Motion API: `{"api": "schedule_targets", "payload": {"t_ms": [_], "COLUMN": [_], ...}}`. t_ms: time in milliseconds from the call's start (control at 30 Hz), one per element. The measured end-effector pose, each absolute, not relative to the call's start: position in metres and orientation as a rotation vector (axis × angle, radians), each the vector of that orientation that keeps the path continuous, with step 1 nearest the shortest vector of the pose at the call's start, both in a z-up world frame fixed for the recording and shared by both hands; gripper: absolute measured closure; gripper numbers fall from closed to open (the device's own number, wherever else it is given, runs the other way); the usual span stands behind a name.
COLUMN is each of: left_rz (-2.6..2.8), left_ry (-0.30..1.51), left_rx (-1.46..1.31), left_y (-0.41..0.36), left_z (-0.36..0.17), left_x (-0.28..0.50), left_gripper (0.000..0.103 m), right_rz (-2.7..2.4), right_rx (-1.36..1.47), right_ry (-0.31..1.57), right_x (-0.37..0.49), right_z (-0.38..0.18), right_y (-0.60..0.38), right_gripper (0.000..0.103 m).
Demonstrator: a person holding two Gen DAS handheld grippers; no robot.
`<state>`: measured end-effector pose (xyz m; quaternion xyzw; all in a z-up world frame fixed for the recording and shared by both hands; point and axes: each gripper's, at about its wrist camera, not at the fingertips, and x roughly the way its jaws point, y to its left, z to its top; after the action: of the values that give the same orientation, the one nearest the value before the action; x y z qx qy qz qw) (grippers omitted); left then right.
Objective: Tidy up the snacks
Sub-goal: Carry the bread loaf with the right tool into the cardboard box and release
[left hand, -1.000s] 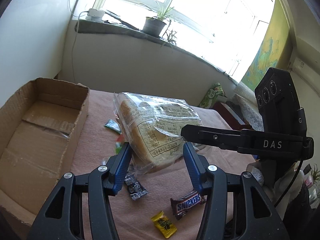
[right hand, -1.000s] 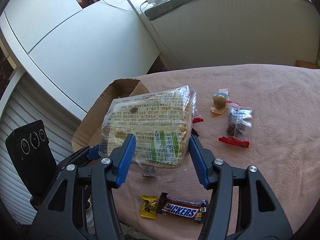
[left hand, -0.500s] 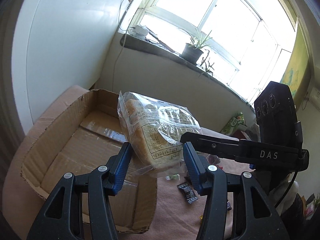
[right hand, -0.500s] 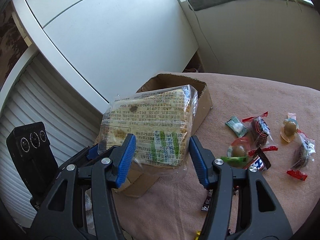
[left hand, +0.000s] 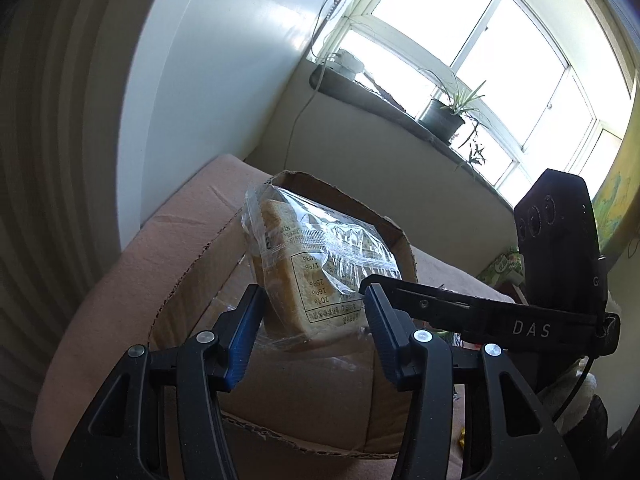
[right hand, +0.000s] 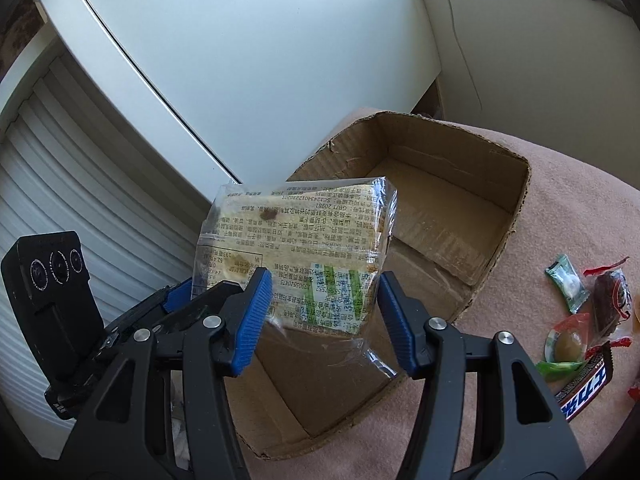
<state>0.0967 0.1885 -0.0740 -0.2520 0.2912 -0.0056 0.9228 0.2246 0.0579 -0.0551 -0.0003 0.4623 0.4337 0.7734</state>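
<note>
A clear bag of sliced bread (left hand: 316, 268) (right hand: 296, 240) hangs in the air over an open cardboard box (right hand: 440, 184) (left hand: 192, 276). My left gripper (left hand: 313, 294) grips one end of the bag; its jaws are closing, and the bread sits between the blue pads. My right gripper (right hand: 324, 280) is shut on the other end of the bag. In the left wrist view the right gripper's black body (left hand: 480, 316) reaches in from the right. The box sits on a pink cloth, and what shows of its inside is bare.
To the right of the box, loose snacks lie on the pink cloth (right hand: 560, 208): a Snickers bar (right hand: 586, 384), a green candy (right hand: 566, 280), a dark sweet in a red-edged wrapper (right hand: 612, 292). White cabinet panels (right hand: 240, 60) rise behind the box. A potted plant (left hand: 444, 120) stands on the sill.
Both grippers carried the bread bag leftward from above the scattered snacks to above the box. The box now fills the space under the bag.
</note>
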Motion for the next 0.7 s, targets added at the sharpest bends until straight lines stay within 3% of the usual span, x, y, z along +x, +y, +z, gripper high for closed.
{"api": "schedule_targets", "payload": {"t_ms": [700], "left_rz": [-0.001], "left_ry": [0.551], "left_rx": [-0.515], "left_y": [0.195], "left_z": [-0.064], "left_x": [0.087], "left_gripper": [0.053], "right_rz": [0.860], "right_rx": [-0.037], "right_ry": [0.950], "right_x": [0.222], "right_z": [-0.045], "right_y": [0.026], "right_gripper": [0.045]}}
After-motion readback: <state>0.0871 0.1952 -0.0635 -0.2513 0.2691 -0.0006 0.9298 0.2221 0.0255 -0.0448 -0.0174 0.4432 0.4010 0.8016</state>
